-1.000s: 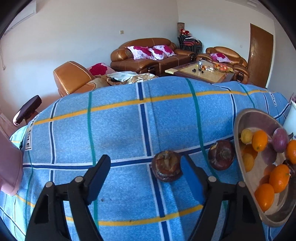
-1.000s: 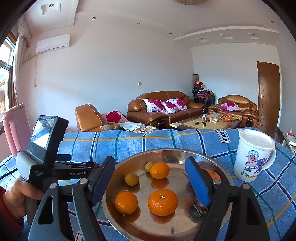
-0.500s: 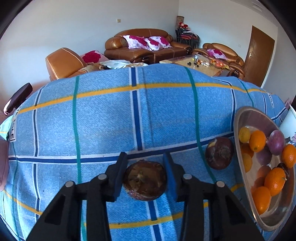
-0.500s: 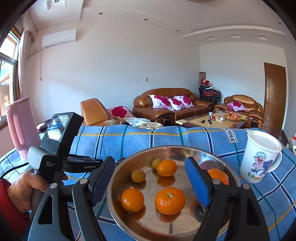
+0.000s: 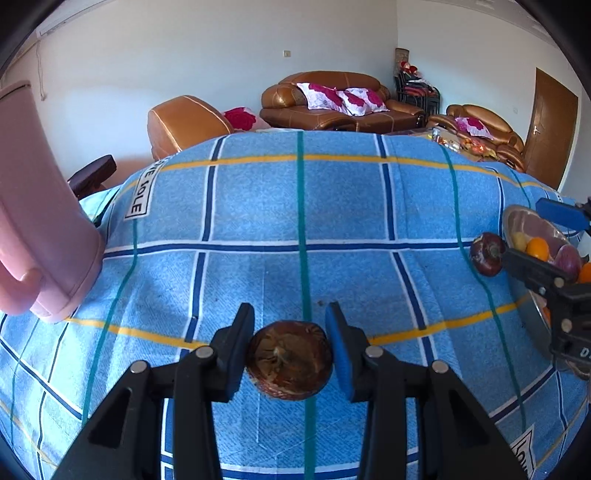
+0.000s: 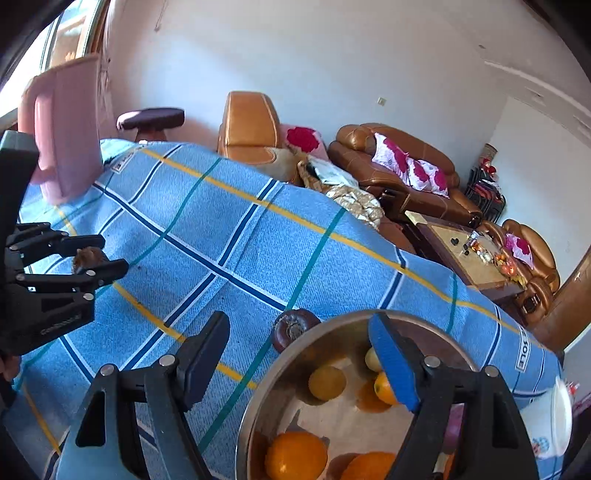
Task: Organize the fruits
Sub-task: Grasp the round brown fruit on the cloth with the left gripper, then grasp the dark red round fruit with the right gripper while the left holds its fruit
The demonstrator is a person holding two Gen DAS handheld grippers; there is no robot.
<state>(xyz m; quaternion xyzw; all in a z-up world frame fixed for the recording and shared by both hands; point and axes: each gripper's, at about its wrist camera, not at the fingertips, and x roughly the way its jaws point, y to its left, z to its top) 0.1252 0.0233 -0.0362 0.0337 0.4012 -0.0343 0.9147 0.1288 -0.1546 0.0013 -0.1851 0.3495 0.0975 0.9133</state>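
Left gripper [image 5: 290, 354] pinching a brown mangosteen [image 5: 289, 360], just off the blue cloth [image 5: 258, 221]. Right gripper [image 6: 299, 354] spread, empty, above the steel bowl [image 6: 325, 328] w/ oranges. Prob mid-carry; next: swing over to the bowl, drop gently.

Room bright, daylight throughout. Window [image 6: 70, 33] at ten o'clock in right wrist view blown out white. Blue cloth [image 5: 295, 221] evenly lit, soft shadow under dark fruit [image 5: 290, 360] at six o'clock. Metal bowl [image 6: 280, 373] mirrors oranges, mild glare. Strong fisheye bend, black vignette in corners. Right wrist view tilted, slightly soft.
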